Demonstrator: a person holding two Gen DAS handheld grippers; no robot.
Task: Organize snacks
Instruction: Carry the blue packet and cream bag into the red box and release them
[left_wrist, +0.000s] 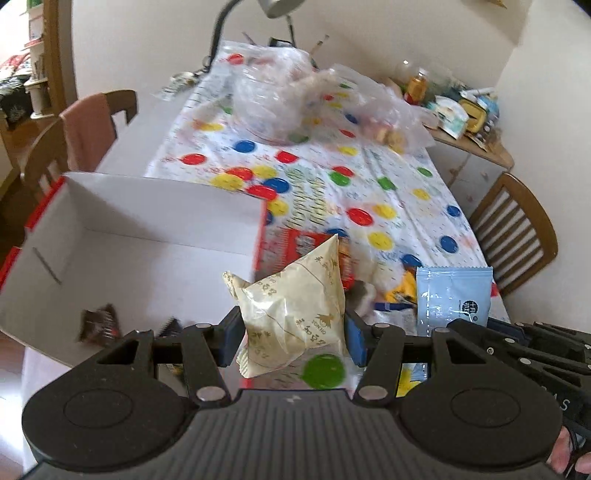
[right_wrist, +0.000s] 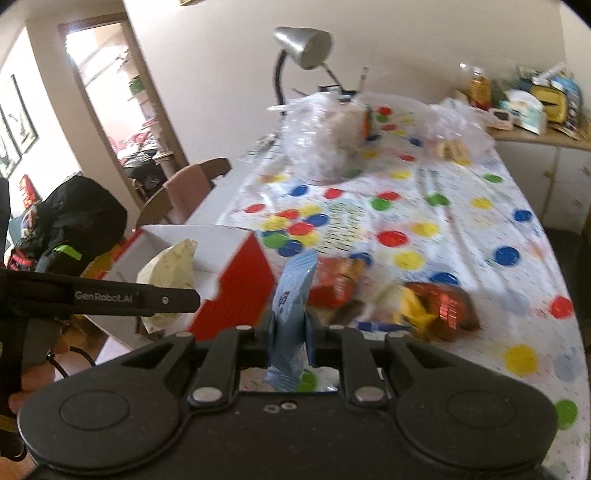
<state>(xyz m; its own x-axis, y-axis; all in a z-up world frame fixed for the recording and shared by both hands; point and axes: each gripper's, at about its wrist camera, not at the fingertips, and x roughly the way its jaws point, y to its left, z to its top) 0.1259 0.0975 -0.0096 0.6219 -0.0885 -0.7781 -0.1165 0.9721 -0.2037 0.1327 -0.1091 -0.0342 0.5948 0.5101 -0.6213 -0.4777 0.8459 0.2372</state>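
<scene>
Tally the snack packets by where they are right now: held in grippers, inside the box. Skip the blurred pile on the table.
Held in grippers: 2 (cream crinkled plastic packet in the left gripper, pale blue foil packet in the right gripper)
Inside the white-lined red cardboard box: 2 dark wrapped packets visible, blurred
Total: 4

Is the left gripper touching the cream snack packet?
Touching. In the left wrist view, the left gripper has both blue pads pressed against the cream snack packet, pinching it.

left tool (left_wrist: 291, 334) grips a cream snack packet (left_wrist: 295, 314) beside the white box (left_wrist: 147, 236)
</scene>
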